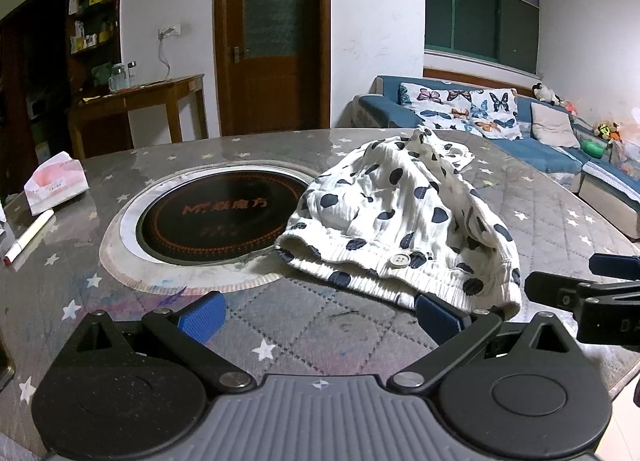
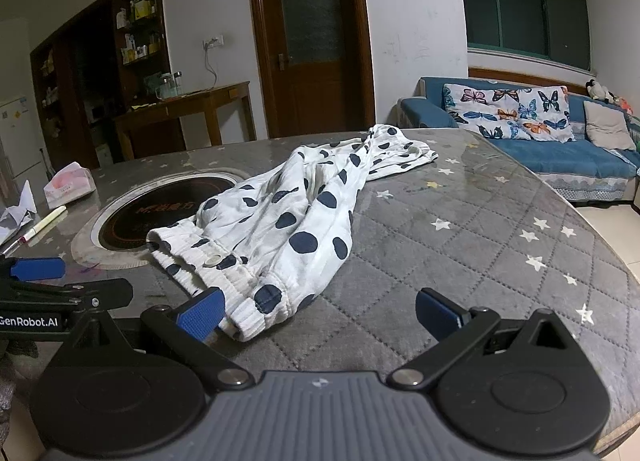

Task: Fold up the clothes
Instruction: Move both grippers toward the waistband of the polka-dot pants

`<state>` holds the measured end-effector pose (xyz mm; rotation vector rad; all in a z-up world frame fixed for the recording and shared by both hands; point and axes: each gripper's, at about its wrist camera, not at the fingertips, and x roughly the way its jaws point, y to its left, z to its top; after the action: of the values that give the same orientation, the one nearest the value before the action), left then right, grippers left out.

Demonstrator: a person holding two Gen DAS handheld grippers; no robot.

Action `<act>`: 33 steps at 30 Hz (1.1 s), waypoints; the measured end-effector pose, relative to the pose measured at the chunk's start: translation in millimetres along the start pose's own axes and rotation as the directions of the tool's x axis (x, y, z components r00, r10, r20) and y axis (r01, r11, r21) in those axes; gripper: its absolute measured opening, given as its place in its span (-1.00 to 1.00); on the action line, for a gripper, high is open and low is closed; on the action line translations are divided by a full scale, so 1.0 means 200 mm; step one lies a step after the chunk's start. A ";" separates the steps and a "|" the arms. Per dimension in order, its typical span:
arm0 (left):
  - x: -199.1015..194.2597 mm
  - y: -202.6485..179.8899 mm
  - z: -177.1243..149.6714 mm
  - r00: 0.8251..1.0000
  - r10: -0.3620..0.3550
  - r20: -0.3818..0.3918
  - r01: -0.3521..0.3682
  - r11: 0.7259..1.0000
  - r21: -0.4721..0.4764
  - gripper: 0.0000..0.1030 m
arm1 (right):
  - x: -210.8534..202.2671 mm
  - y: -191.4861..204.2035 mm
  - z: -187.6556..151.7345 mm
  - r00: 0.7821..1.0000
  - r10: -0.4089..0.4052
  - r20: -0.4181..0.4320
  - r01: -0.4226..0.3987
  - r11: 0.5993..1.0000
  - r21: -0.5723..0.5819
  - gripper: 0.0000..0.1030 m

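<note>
A crumpled pair of white trousers with dark blue dots [image 1: 396, 213] [image 2: 296, 217] lies on the grey quilted table, its ribbed waistband with a white button [image 1: 398, 259] turned toward me. My left gripper [image 1: 320, 315] stands open just short of the waistband, its right finger at the cloth's near edge. My right gripper [image 2: 320, 311] is open too, its left finger against the waistband's near corner. Neither holds anything. The right gripper [image 1: 580, 285] shows at the right edge of the left wrist view, and the left gripper [image 2: 52, 281] at the left edge of the right wrist view.
A round induction cooker [image 1: 216, 217] is set into the table [image 2: 480, 245] left of the trousers, partly under them. A tissue pack [image 1: 56, 181] and a pen [image 1: 28, 237] lie far left. A blue sofa [image 2: 560, 149] stands beyond the table's right edge.
</note>
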<state>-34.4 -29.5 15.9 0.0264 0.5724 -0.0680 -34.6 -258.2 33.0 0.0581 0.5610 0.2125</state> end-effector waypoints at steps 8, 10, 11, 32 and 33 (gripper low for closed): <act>0.03 -0.01 0.02 1.000 -0.003 -0.002 0.003 1.000 0.006 1.00 | 0.04 0.01 0.02 1.000 0.010 -0.014 -0.010 1.000 0.002 0.95; 0.04 -0.01 0.03 1.000 -0.004 -0.001 0.004 1.000 0.008 1.00 | 0.05 0.01 0.02 1.000 0.016 -0.019 -0.016 1.000 0.004 0.94; 0.05 0.00 0.04 1.000 -0.004 0.000 0.004 1.000 0.008 1.00 | 0.05 0.01 0.02 1.000 0.018 -0.022 -0.018 1.000 0.005 0.94; 0.33 0.03 0.24 0.999 0.006 -0.031 -0.005 0.999 0.035 1.00 | 0.28 0.03 0.12 0.995 0.053 -0.085 -0.053 0.999 0.008 0.88; 0.34 0.03 0.24 0.999 0.006 -0.035 -0.005 0.999 0.036 1.00 | 0.29 0.03 0.12 0.995 0.054 -0.088 -0.054 0.999 0.008 0.88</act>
<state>49.7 -29.3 19.9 0.0641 0.6061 -0.0725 24.8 -240.4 24.0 0.0700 0.6489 0.2672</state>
